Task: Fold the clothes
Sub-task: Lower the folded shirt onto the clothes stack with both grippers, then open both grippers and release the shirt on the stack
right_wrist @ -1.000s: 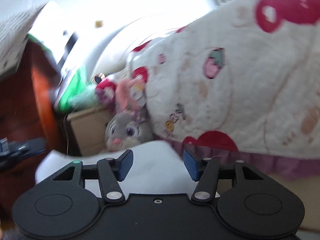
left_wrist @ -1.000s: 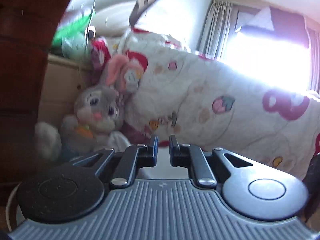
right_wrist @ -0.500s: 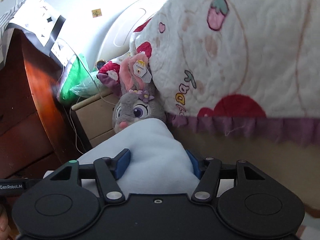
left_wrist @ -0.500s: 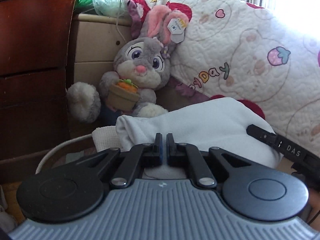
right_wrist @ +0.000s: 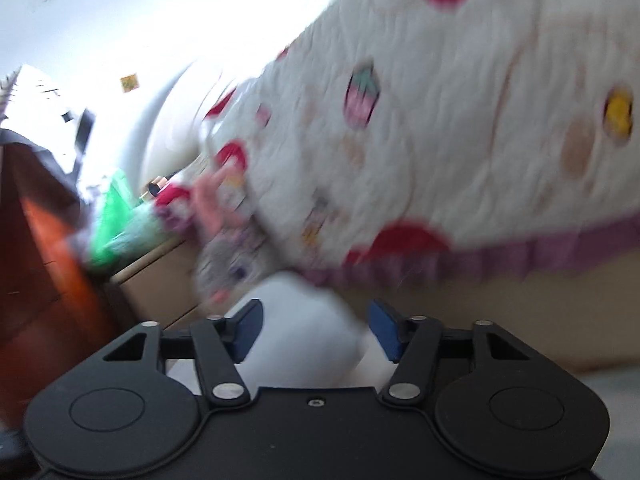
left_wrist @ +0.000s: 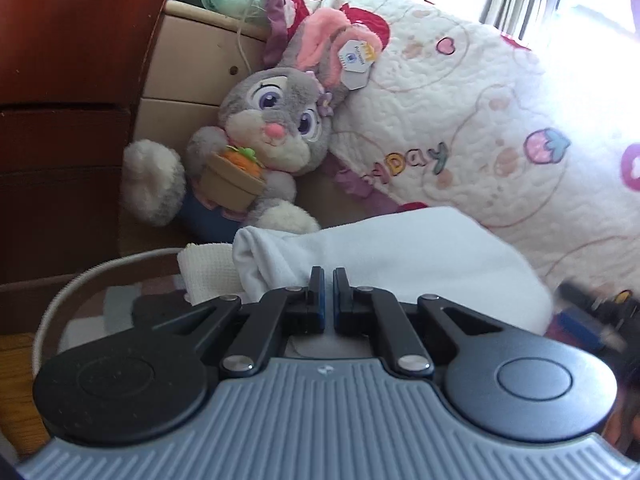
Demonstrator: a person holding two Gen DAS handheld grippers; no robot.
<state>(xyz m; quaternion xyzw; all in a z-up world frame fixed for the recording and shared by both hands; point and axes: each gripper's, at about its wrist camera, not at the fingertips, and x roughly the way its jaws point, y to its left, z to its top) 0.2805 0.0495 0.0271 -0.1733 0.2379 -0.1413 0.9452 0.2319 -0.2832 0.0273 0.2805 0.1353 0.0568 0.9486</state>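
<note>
A folded white garment [left_wrist: 400, 252] lies in a soft bundle just ahead of my left gripper [left_wrist: 328, 276]. Beside it on the left sits a white waffle-textured cloth [left_wrist: 204, 276]. The left jaws are shut to a thin slit, and I cannot tell whether any cloth edge is pinched in it. In the blurred right wrist view, the rounded end of the white garment [right_wrist: 304, 344] sits between the blue pads of my right gripper [right_wrist: 316, 316]. Those jaws are closing, with a gap still showing beside the right pad.
A grey plush rabbit [left_wrist: 272, 128] leans against a beige drawer unit [left_wrist: 188, 60] and a patterned quilt [left_wrist: 480, 120] hanging off a bed. A dark wooden dresser [left_wrist: 60, 100] fills the left. A round white rim [left_wrist: 60, 292] curves at lower left.
The left view dropped from the quilt to the white garment, and its jaws closed. The right gripper rolled and its view blurred; the garment came between its pads.
</note>
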